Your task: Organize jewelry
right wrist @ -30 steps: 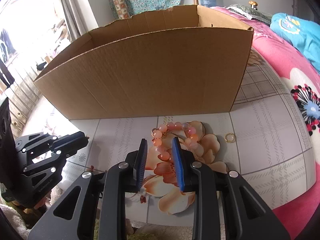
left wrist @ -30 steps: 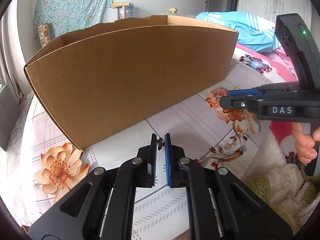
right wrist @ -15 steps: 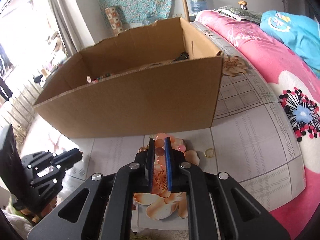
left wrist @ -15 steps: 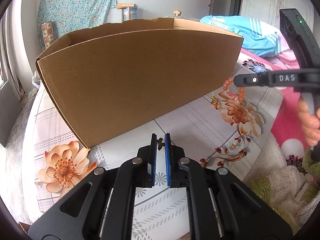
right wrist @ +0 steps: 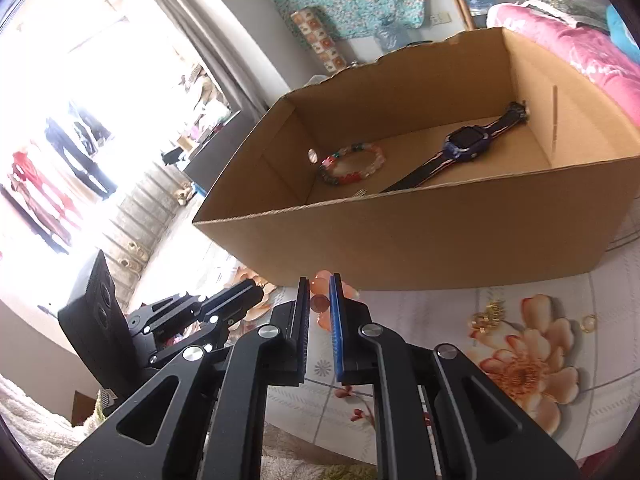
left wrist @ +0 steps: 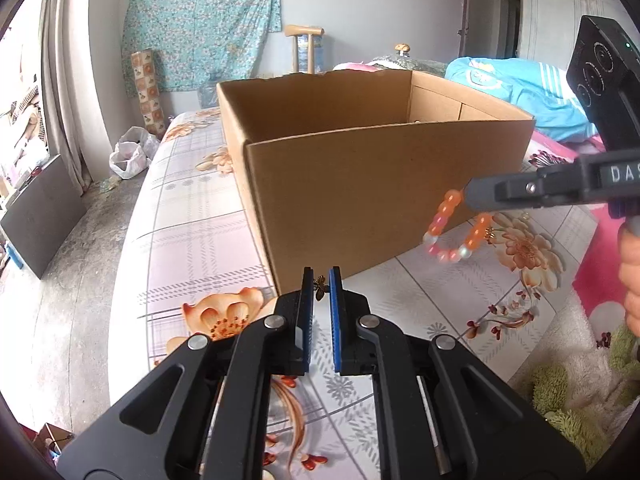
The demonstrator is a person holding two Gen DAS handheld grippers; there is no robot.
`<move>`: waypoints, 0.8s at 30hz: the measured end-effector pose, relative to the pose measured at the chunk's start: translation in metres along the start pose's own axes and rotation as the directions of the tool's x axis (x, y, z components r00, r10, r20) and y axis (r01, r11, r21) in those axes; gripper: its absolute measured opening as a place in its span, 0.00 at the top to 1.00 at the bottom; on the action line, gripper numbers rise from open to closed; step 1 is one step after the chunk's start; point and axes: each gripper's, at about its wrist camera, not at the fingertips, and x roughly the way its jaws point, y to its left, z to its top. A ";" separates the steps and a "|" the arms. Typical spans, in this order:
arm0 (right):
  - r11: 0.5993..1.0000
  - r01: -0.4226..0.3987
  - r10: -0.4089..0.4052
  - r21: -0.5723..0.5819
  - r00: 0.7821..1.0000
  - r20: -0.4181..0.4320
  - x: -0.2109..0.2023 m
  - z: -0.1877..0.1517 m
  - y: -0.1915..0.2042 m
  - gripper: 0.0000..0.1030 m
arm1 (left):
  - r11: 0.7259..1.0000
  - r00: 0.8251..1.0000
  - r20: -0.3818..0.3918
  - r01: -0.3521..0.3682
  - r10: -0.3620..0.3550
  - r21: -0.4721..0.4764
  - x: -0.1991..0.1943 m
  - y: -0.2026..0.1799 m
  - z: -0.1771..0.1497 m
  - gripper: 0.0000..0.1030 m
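Currently the right gripper (right wrist: 319, 300) is clamped on the orange bead bracelet (left wrist: 452, 232), hanging beside the cardboard box (left wrist: 384, 184); the left gripper (left wrist: 319, 282) pinches a small gold charm (left wrist: 320, 285). Lift each above the rim before releasing, clear of the watch (right wrist: 464, 148).

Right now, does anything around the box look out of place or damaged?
Yes: a gold ring and a small gold trinket lie loose on the bedsheet, outside the cardboard box. The box's far rim is ragged.
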 end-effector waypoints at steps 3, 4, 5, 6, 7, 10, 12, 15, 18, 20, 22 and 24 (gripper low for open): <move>0.999 0.039 -0.041 -0.033 0.998 -0.052 0.016 -0.005 0.007 0.89 | 1.000 1.000 0.000 -0.016 0.016 -0.013 -0.004 0.007 -0.001 0.94; 0.997 0.057 -0.059 -0.043 0.996 -0.059 0.017 -0.008 0.009 0.89 | 1.000 1.000 0.001 -0.016 0.016 -0.017 -0.004 0.007 -0.001 0.94; 0.996 0.073 -0.076 -0.049 0.995 -0.059 0.015 -0.009 0.008 0.89 | 1.000 1.000 0.001 -0.015 0.015 -0.019 -0.005 0.007 -0.001 0.94; 0.995 0.088 -0.091 -0.051 0.994 -0.054 0.012 -0.010 0.006 0.89 | 1.000 1.000 0.002 -0.011 0.011 -0.020 -0.005 0.006 0.000 0.94; 0.993 0.104 -0.107 -0.049 0.993 -0.049 0.007 -0.011 0.004 0.89 | 1.000 1.000 0.001 -0.005 0.005 -0.020 -0.004 0.006 -0.001 0.94; 0.987 0.162 -0.162 -0.022 0.987 -0.022 -0.011 -0.015 -0.008 0.89 | 1.000 1.000 0.002 0.019 -0.019 -0.010 -0.002 -0.001 -0.001 0.94; 0.978 0.206 -0.206 0.015 0.979 -0.004 -0.026 -0.019 -0.022 0.84 | 0.999 0.999 0.004 0.036 -0.036 0.003 0.000 -0.007 0.001 0.94; 0.960 0.272 -0.273 0.069 0.962 0.001 -0.046 -0.027 -0.044 0.77 | 0.998 0.998 0.008 0.062 -0.062 0.021 0.002 -0.015 0.003 0.93; 0.935 0.342 -0.341 0.090 0.940 -0.020 -0.057 -0.038 -0.059 0.77 | 0.997 0.997 0.004 0.077 -0.077 0.029 0.004 -0.022 0.002 0.93; 0.919 0.383 -0.382 0.094 0.924 -0.027 -0.062 -0.045 -0.066 0.77 | 0.996 0.997 0.001 0.081 -0.082 0.030 0.005 -0.025 0.001 0.93; 0.905 0.414 -0.414 0.094 0.910 -0.024 -0.067 -0.050 -0.071 0.77 | 0.996 0.996 -0.001 0.086 -0.086 0.027 0.005 -0.026 0.002 0.93; 0.883 0.462 -0.463 0.082 0.886 -0.012 -0.068 -0.049 -0.075 0.77 | 0.996 0.996 -0.002 0.090 -0.090 0.027 0.004 -0.028 0.001 0.93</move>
